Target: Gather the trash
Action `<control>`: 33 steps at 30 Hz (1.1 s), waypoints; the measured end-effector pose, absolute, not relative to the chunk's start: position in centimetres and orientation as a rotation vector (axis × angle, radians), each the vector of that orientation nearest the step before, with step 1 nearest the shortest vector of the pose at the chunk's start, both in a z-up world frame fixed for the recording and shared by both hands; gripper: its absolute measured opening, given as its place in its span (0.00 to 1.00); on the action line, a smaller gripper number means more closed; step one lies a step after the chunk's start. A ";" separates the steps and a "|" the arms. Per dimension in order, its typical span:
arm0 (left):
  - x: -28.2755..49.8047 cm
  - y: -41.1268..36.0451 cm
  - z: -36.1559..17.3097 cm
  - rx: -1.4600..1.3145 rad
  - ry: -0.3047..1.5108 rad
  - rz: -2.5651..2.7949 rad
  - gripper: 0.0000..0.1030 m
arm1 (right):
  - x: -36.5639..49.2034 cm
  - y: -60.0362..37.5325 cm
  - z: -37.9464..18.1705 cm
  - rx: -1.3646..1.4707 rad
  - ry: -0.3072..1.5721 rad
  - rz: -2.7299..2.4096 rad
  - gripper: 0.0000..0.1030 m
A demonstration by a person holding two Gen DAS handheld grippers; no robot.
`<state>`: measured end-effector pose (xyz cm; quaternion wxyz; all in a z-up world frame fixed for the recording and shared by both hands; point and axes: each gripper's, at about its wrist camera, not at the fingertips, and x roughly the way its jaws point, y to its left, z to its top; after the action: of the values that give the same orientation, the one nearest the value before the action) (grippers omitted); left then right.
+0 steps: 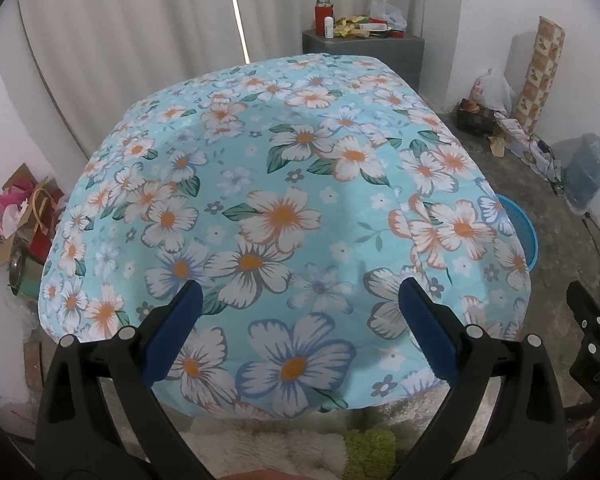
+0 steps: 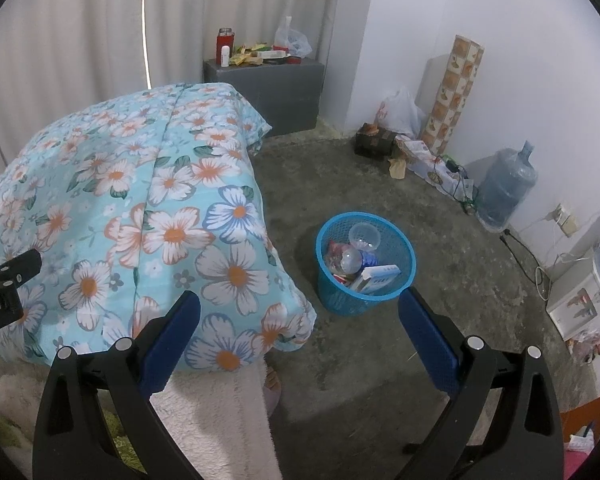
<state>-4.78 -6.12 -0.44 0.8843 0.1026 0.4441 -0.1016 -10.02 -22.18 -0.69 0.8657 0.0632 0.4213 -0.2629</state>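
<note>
Both grippers are spread wide and carry nothing: the left gripper (image 1: 296, 312) hangs over the flowered bedspread (image 1: 260, 208), and the right gripper (image 2: 300, 320) looks past the bed's corner toward the concrete floor (image 2: 420, 360). On that floor, just beside the bed, stands the blue mesh basket (image 2: 404, 240), and the trash already sits in it: a clear plastic cup (image 2: 365, 237), a clear dome-like piece (image 2: 350, 261), a white-and-blue carton (image 2: 378, 276) leaning against the wall, and some red wrapper underneath that I cannot make out well. All of it looks light and thin; the clear pieces would likely dent or skid between hard pads, so a gentle pinch on a rim seems wiser than a squeeze across the body. The carton looks stiffer and should take a firm hold on its flat faces. The basket itself seems light and a little springy, and its rolled rim is the natural place to grasp. No loose rubbish shows on the bedspread.
</note>
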 end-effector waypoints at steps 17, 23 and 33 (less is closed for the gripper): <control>-4.8 -6.4 -0.6 0.214 0.926 -0.214 0.91 | -9.9 -22.3 -0.4 0.140 0.877 -0.556 0.94; -4.8 -6.4 -0.6 0.215 0.931 -0.215 0.91 | -9.6 -22.0 -0.6 0.140 0.883 -0.545 0.94; -4.8 -6.2 -0.6 0.213 0.927 -0.216 0.91 | -9.6 -21.9 -0.6 0.139 0.882 -0.544 0.94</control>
<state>-4.76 -6.18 -0.55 0.8833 0.1022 0.4455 -0.1039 -9.63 -21.86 -0.61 0.8665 0.0665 0.4211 -0.2597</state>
